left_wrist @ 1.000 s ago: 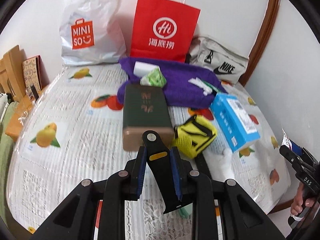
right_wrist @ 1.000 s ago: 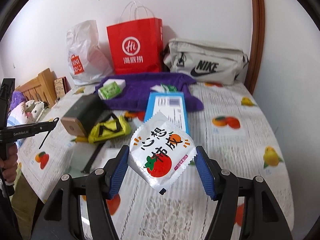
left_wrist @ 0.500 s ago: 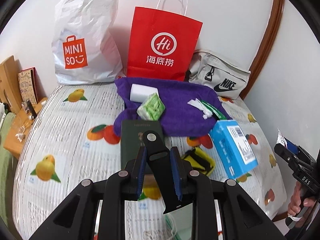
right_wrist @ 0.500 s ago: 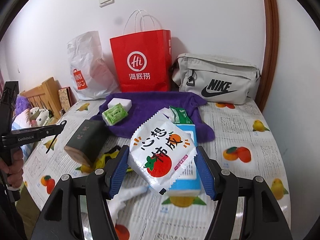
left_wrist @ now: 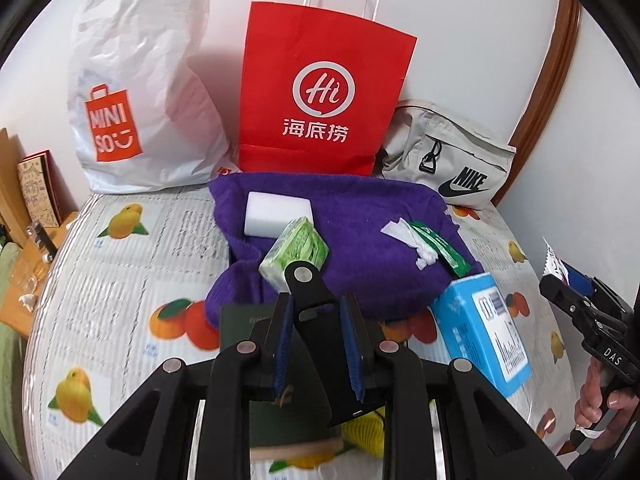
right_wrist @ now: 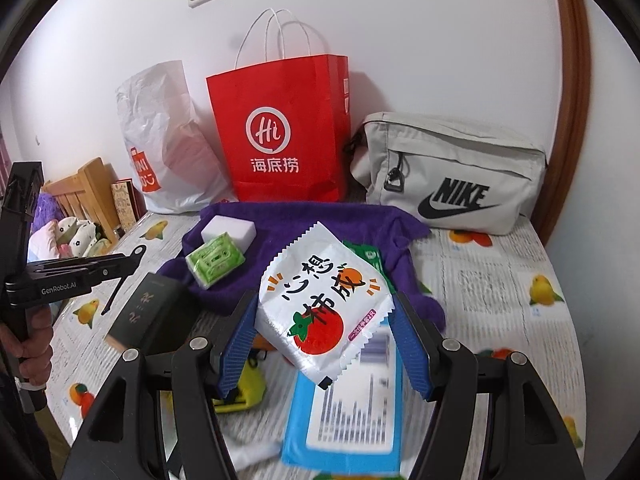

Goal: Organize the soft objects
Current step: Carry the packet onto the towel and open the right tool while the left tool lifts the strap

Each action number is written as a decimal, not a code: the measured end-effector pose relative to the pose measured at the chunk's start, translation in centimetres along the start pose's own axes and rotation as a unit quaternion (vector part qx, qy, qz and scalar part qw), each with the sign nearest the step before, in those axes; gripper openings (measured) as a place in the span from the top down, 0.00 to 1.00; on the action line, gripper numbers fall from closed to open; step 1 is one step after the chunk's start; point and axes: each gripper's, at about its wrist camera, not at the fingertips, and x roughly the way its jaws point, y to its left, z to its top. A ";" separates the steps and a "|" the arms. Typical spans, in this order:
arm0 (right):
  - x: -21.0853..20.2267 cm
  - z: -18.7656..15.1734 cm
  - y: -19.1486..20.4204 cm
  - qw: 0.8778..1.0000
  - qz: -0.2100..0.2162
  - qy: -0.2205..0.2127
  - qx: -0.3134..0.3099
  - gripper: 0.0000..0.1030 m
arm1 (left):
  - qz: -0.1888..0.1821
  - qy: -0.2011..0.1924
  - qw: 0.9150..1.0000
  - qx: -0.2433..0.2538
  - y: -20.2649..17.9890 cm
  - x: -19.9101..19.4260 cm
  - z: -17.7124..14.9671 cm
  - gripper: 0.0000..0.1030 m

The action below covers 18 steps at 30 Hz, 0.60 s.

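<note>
My left gripper (left_wrist: 317, 300) is shut on a flat black plastic piece (left_wrist: 320, 344) that sticks up between its blue pads. It hovers over the near edge of a purple towel (left_wrist: 360, 216). On the towel lie a white sponge block (left_wrist: 278, 214), a green tissue pack (left_wrist: 296, 250) and a green wipe packet (left_wrist: 432, 244). My right gripper (right_wrist: 325, 300) is shut on a white snack packet (right_wrist: 316, 264) with a red fruit print. The packet hangs above the same towel (right_wrist: 280, 232) and a blue box (right_wrist: 348, 412).
A white shopping bag (left_wrist: 140, 92), a red paper bag (left_wrist: 324, 92) and a grey sports bag (left_wrist: 448, 160) line the wall behind the towel. A dark green box (right_wrist: 150, 316) and a yellow pouch (right_wrist: 248, 384) lie on the fruit-print cover. A wooden frame (right_wrist: 84, 188) stands left.
Both grippers have moved forward toward the towel and the bags at the wall. Each keeps the same hold, on the black piece and on the snack packet.
</note>
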 end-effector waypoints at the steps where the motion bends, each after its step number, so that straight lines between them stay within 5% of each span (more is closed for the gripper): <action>1: 0.6 0.3 -0.1 1.000 0.002 0.002 -0.001 0.37 | 0.000 0.001 1.000 0.000 0.0 0.4 0.3 0.77; 18: 9.9 4.2 -1.1 0.999 0.015 0.042 -0.016 0.37 | -0.013 0.033 0.999 -0.019 -0.1 8.3 5.0 0.77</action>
